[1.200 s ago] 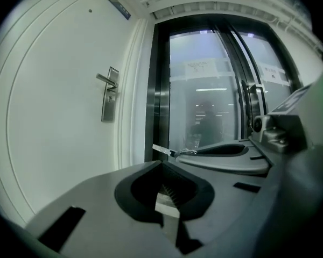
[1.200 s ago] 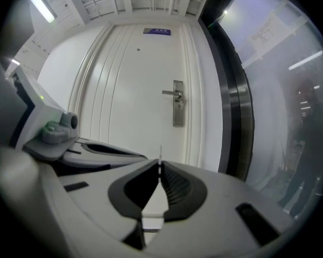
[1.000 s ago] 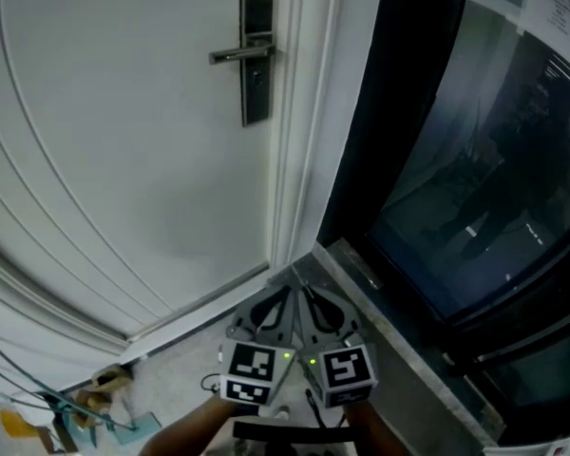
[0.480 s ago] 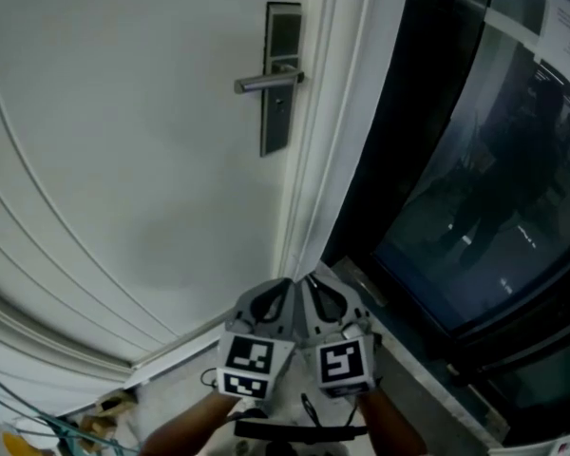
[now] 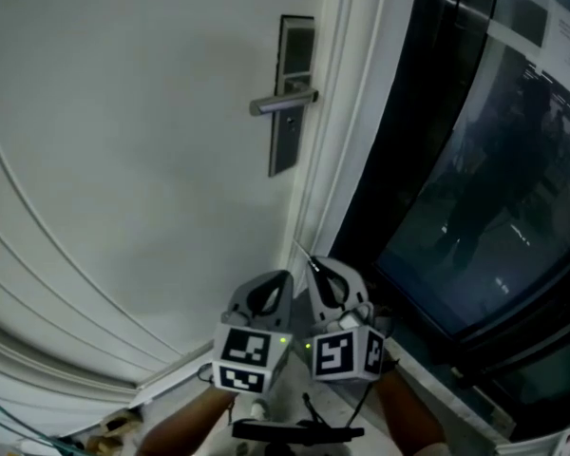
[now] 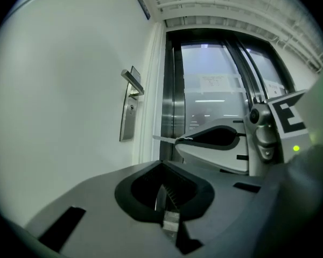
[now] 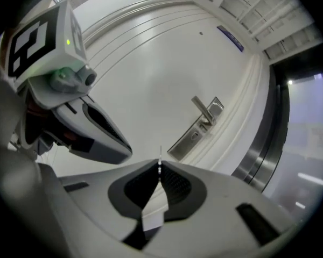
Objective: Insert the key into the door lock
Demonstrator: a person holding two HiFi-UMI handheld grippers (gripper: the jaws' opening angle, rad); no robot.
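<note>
A dark metal lock plate (image 5: 290,112) with a silver lever handle (image 5: 283,103) sits near the right edge of the white door (image 5: 123,141). Below the lever in the left gripper view is the small keyhole (image 6: 130,109). Both grippers hang side by side well below the lock, apart from the door. My right gripper (image 5: 313,262) is shut on a thin key (image 5: 302,252), whose blade (image 6: 162,138) sticks out past the tips toward the door and shows edge-on (image 7: 160,156). My left gripper (image 5: 283,275) is shut with nothing in it.
The white door frame (image 5: 347,112) runs up just right of the lock. A dark glass and metal panel (image 5: 484,160) fills the right side. Loose clutter (image 5: 38,435) lies on the floor at the bottom left.
Both grippers have risen and drawn closer to the door, the right one slightly ahead. The lock plate now sits lower and further right in the head view.
</note>
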